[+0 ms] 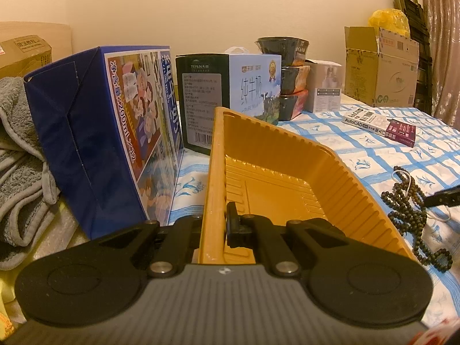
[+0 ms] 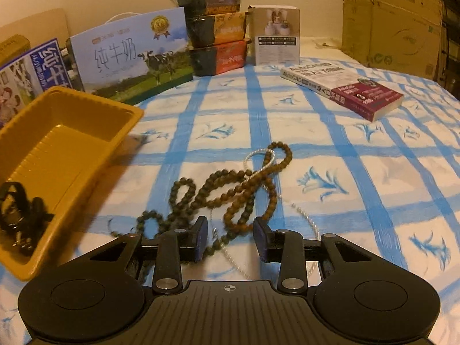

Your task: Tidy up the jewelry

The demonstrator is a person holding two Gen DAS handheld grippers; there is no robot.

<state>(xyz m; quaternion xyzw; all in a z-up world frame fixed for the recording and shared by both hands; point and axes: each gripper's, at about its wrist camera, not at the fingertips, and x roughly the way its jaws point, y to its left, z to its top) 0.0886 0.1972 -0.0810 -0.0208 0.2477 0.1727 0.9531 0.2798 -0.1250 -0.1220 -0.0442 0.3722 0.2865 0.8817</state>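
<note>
A yellow plastic tray (image 1: pixel 287 172) lies on the blue-checked cloth, and my left gripper (image 1: pixel 215 224) is shut on its near left wall. The right wrist view shows this tray (image 2: pixel 72 132) at the left, with nothing inside it and the left gripper (image 2: pixel 17 215) dark at its near corner. A long strand of brown beads (image 2: pixel 230 184) lies tangled on the cloth with a thin white cord (image 2: pixel 307 218). My right gripper (image 2: pixel 231 237) hovers open just over the strand's near loops, and neither pad presses on the beads. In the left wrist view the beads (image 1: pixel 408 210) lie right of the tray.
Milk cartons (image 2: pixel 129 54), stacked instant-food bowls (image 2: pixel 215 28) and a small white box (image 2: pixel 276 34) line the back. A book (image 2: pixel 345 86) lies at the right, with a cardboard box (image 2: pixel 394 20) behind it. A blue carton (image 1: pixel 95 132) and grey towel (image 1: pixel 17 155) stand left of the tray.
</note>
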